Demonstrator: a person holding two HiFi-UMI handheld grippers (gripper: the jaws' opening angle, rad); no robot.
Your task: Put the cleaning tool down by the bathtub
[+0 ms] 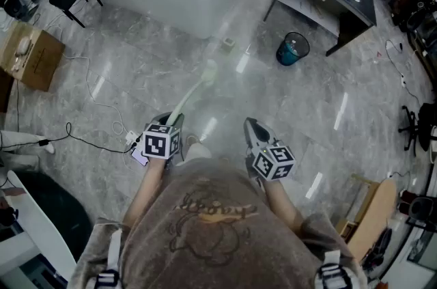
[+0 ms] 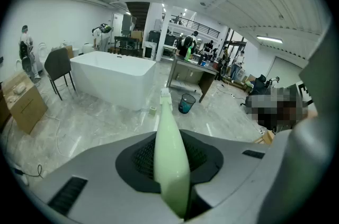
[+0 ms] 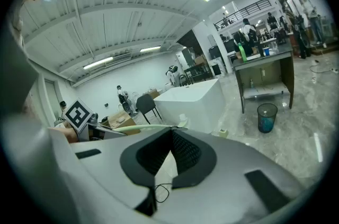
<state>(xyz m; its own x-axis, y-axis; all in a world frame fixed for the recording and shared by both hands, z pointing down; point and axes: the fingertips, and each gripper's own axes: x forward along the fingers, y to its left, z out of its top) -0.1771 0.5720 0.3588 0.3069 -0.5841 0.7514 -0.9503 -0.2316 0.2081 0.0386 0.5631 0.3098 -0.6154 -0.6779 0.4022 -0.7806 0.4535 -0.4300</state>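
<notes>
Left gripper view: the left tongs [image 2: 172, 175] are seen clenched on the pale green handle of the cleaning tool [image 2: 167, 127], whose brush end is pointed out above the floor [image 1: 293, 103] toward the bathtub [image 2: 111, 77], well apart from it. The right tongs [image 3: 169, 135] are closed together, with nothing held. The carrying step is judged to be in hand. Next, the bathtub must be approached, the tool lowered to the floor beside it, and the grip released.
</notes>
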